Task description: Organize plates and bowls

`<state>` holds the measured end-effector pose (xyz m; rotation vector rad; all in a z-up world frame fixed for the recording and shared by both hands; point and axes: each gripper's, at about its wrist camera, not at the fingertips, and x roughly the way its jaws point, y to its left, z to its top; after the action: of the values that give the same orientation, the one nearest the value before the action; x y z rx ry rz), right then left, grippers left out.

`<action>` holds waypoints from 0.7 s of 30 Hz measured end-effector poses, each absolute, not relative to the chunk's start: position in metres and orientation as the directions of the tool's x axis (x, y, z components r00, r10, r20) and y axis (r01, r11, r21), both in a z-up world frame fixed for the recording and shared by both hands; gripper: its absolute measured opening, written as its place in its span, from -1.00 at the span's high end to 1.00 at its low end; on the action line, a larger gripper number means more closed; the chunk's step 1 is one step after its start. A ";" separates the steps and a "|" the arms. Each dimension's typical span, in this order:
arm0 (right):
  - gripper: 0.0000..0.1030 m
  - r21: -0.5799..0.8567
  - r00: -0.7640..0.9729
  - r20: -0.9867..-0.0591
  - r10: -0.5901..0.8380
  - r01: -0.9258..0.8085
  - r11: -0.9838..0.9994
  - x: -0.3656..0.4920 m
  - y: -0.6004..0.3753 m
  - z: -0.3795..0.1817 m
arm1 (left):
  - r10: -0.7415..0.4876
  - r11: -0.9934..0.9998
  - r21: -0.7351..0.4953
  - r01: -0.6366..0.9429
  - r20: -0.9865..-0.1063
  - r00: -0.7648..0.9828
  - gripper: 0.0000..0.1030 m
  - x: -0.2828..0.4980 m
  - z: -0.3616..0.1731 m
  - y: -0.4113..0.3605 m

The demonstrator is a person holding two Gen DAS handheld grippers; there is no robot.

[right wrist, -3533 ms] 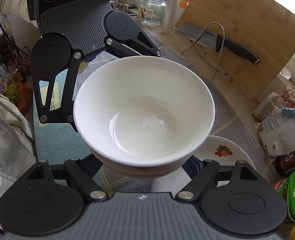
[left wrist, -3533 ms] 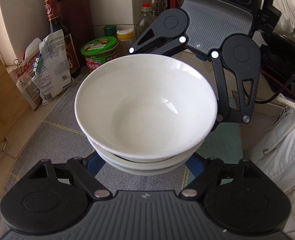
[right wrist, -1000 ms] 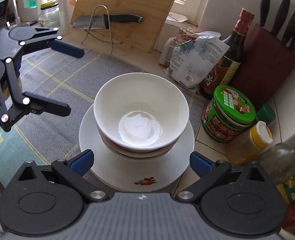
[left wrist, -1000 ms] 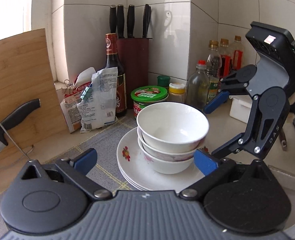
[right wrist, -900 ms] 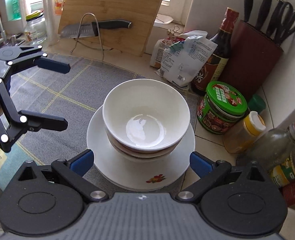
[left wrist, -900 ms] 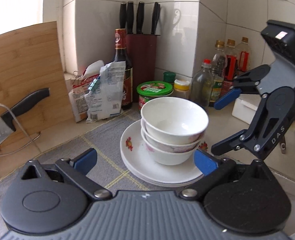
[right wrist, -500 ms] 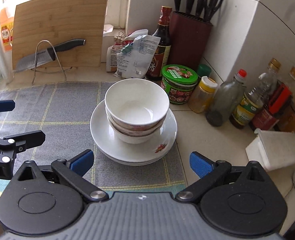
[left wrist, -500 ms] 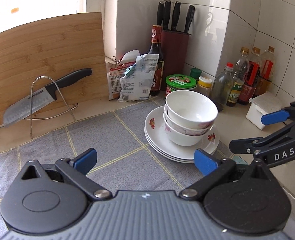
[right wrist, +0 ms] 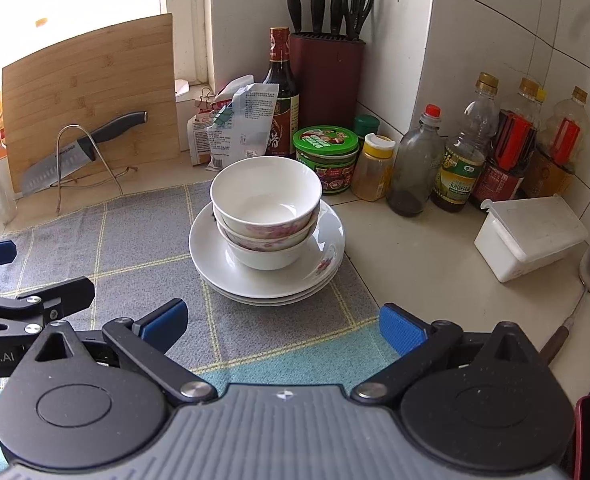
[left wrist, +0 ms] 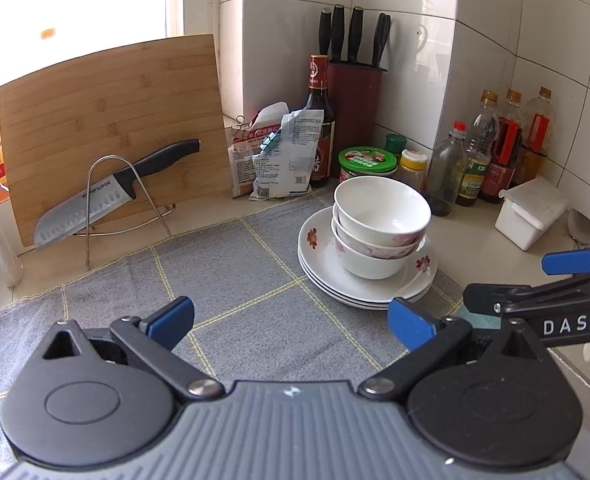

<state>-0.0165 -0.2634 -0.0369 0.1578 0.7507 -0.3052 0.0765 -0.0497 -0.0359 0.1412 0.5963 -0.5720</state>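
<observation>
Three bowls [left wrist: 381, 224] sit nested w/ rims up, on top of a stack of plates [left wrist: 323, 264], center-right of the left wrist view and center of the right wrist view [right wrist: 266, 200]. The plates [right wrist: 211, 256] are white w/ small red flower prints and rest on a grey checked mat [left wrist: 235, 280] on the counter [right wrist: 415, 256], at the mat's right edge.

Left gripper [left wrist: 291, 320] is at the bottom of its own view, jaws spread wide, nothing between the blue pads, over the mat and apart from the stack. Right gripper [right wrist: 283, 326] likewise: wide open, empty, low in its frame, short of the plates. Each gripper shows in the other's view: right one at the right edge of the left view [left wrist: 535, 280], left one at the left edge of the right view [right wrist: 19, 280], both w/ fingers apart.

Behind the stack: green-lidded jar [right wrist: 326, 158], yellow-capped jar [right wrist: 375, 168], dark sauce bottle [left wrist: 319, 120], knife block [left wrist: 355, 120] in the tiled corner, clipped snack bags [left wrist: 279, 152]. Upper left: wooden cutting board [left wrist: 111, 120] leaning upright, w/ a knife [left wrist: 107, 196] resting in a wire rack in front. Right side: row of oil and sauce bottles [right wrist: 495, 148], white lidded box [right wrist: 531, 236], a spatula [right wrist: 587, 280] lying on the counter.
</observation>
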 end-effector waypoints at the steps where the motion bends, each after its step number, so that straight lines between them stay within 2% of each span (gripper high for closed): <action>1: -1.00 0.039 0.691 -0.691 -0.211 0.327 0.944 -0.017 -0.264 -0.037 | -0.469 0.836 -0.037 0.547 -0.565 0.679 -0.99 0.076 -0.035 -0.050; 21: -1.00 0.040 0.696 -0.680 -0.231 0.350 0.936 -0.018 -0.262 -0.031 | -0.468 0.841 -0.044 0.539 -0.558 0.685 -0.99 0.081 -0.030 -0.051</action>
<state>-0.0185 -0.2619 -0.0312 0.1719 0.7327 -0.3262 0.0810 -0.0506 -0.0298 0.1276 0.5889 -0.5652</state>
